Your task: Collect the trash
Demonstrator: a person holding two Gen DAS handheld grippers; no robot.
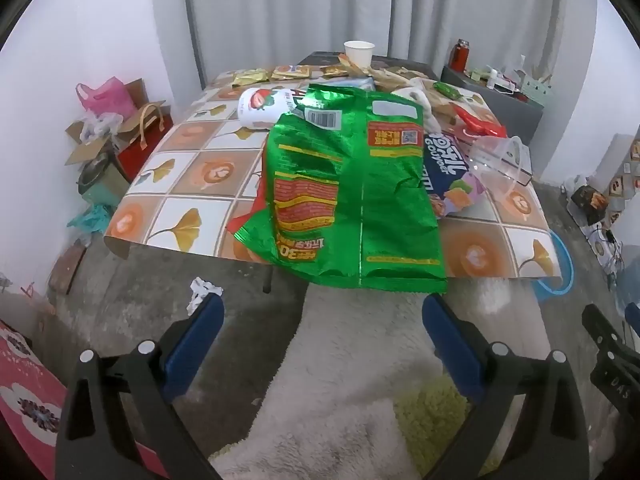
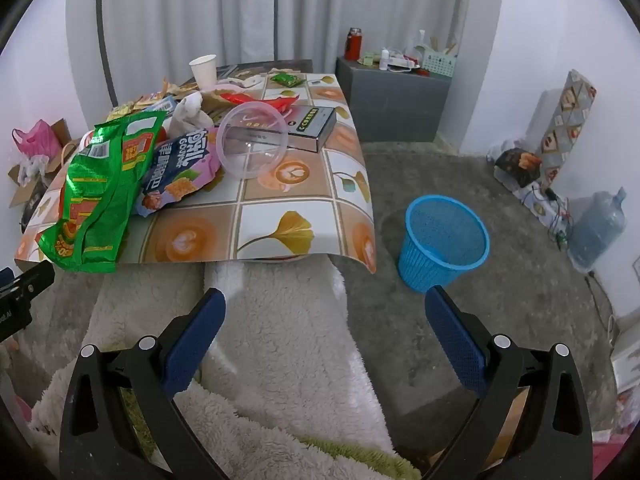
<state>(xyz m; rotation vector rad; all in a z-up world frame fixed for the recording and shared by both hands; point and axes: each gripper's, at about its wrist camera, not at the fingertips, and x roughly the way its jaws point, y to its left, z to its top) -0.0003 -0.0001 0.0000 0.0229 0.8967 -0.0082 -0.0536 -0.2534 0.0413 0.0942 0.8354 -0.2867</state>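
Left tongs (image 1: 322,314): spread wide, nothing between the blue pads, held low over pale fleece near the table's near edge.
Left view, trash: green snack bag (image 1: 352,192) draped over the near edge of the low table (image 1: 172,184), just beyond the pads; purple snack packet (image 1: 448,172) tucked under its right side; red-and-white tub (image 1: 264,108) lying on its side behind; more wrappers piled toward the far end.
Left view, containers: white paper cup (image 1: 359,53) upright at the far end, contents not visible; clear plastic cup (image 1: 500,160) tipped on its side at right, looks empty; blue bin only a sliver past the right near corner.
Left view, floor: crumpled white paper (image 1: 202,292) on the floor, just by the left pad.
Right tongs (image 2: 324,312): spread wide too, holding nothing, over the fleece between table and bin.
Right view, trash: same green bag at left, hanging off the near edge; purple packet beside it; clear cup resting on its side against a dark flat box (image 2: 314,126).
Right view, bin: blue mesh wastebasket (image 2: 444,236) on the floor right of the table, upright, seemingly empty.
Step in hand: likely the start, nothing collected yet.
Next move: probably reach forward, close on the green bag's overhanging edge, carry right to the bin.
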